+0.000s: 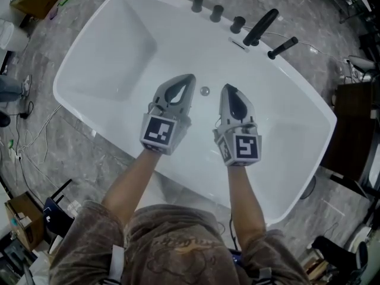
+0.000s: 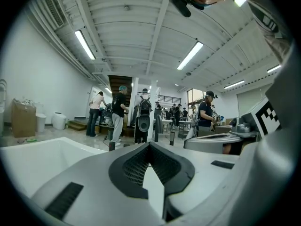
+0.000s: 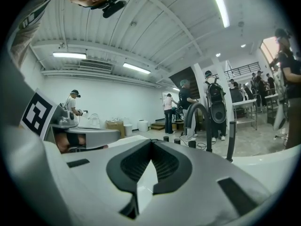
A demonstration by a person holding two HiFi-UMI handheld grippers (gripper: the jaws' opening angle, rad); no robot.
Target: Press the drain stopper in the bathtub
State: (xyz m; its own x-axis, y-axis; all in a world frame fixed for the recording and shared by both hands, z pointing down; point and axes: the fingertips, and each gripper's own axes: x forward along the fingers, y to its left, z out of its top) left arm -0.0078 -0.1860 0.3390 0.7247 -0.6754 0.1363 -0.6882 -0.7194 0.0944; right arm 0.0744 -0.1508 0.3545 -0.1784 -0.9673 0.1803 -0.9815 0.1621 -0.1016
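The small round chrome drain stopper (image 1: 205, 91) sits on the floor of the white bathtub (image 1: 107, 70). Both grippers hang above the tub floor, one on each side of the stopper. My left gripper (image 1: 189, 78) points away from me, its tip just left of the stopper, and its jaws are shut with nothing held. My right gripper (image 1: 227, 88) lies just right of the stopper, also shut and empty. In the left gripper view the fingertips (image 2: 149, 144) meet; in the right gripper view they meet too (image 3: 151, 141). Neither gripper view shows the stopper.
A black spout (image 1: 260, 27), three black knobs (image 1: 217, 13) and a black hand shower (image 1: 282, 47) stand on the tub's far rim; the spout (image 3: 200, 121) also shows in the right gripper view. Cables and boxes lie on the grey floor. People stand in the room behind.
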